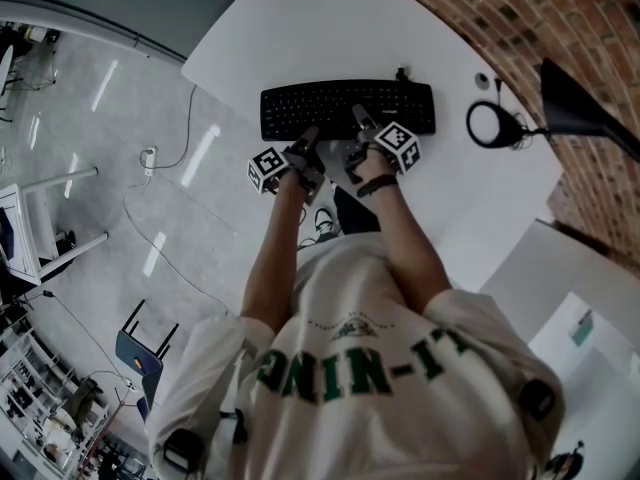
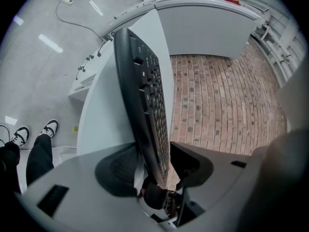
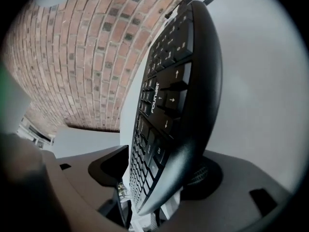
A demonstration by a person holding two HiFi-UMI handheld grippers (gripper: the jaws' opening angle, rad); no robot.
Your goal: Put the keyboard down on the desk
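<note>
While the left gripper [image 1: 310, 136] is straddling the near edge of the keyboard [image 1: 345, 106], its jaws are standing apart w/ pads not pressing. The keyboard is lying flat on the white desk [image 1: 300, 38], upper centre of the head view. Just right, the right gripper [image 1: 358, 118] is standing wide open, keyboard btwn its jaws. Far right, a black ring-shaped item [image 1: 470, 125] is sitting on the desk.
</note>
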